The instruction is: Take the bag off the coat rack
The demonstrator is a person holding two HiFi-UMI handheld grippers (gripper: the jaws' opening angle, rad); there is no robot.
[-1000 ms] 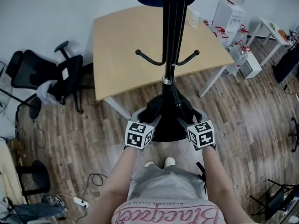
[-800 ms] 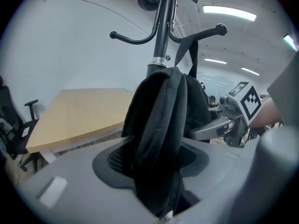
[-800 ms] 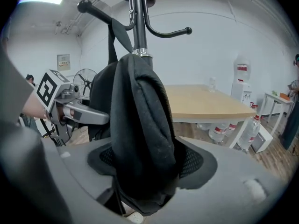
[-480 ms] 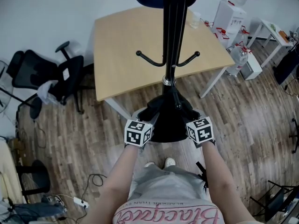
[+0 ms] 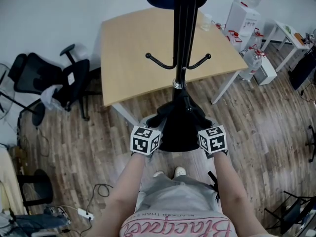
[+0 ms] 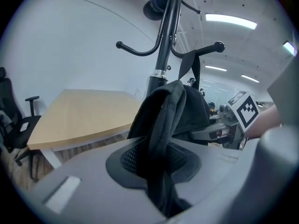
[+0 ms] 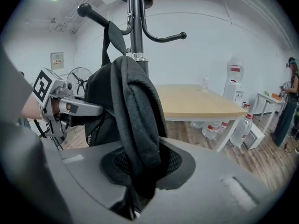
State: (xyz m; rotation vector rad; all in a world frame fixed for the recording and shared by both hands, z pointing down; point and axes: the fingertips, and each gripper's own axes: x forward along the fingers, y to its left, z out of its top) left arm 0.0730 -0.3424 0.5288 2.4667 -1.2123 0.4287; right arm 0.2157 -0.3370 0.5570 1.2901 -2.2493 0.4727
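Note:
A black bag (image 5: 180, 116) hangs low on the black coat rack (image 5: 181, 38), its top loop (image 6: 189, 64) caught over a hook (image 6: 217, 45). I stand over it with a gripper on each side. In the left gripper view, one padded shoulder strap (image 6: 163, 120) runs down between the jaws of my left gripper (image 6: 161, 174), which are closing and squeeze it. My right gripper (image 7: 139, 174) is closing the same way on the other strap (image 7: 138, 120). In the head view, the left gripper (image 5: 159, 125) and right gripper (image 5: 200, 125) flank the bag.
A light wooden table (image 5: 133, 53) stands right behind the rack. The rack's round base (image 5: 178, 141) is at my feet. A black office chair (image 5: 49, 80) is at the left, with water bottles (image 5: 252, 58) and white boxes (image 5: 242, 16) at the right. Cables (image 5: 94, 191) lie on the floor.
Both grippers have drawn in a little toward the bag, and their jaws have narrowed onto the straps. The bag still hangs from the hook.

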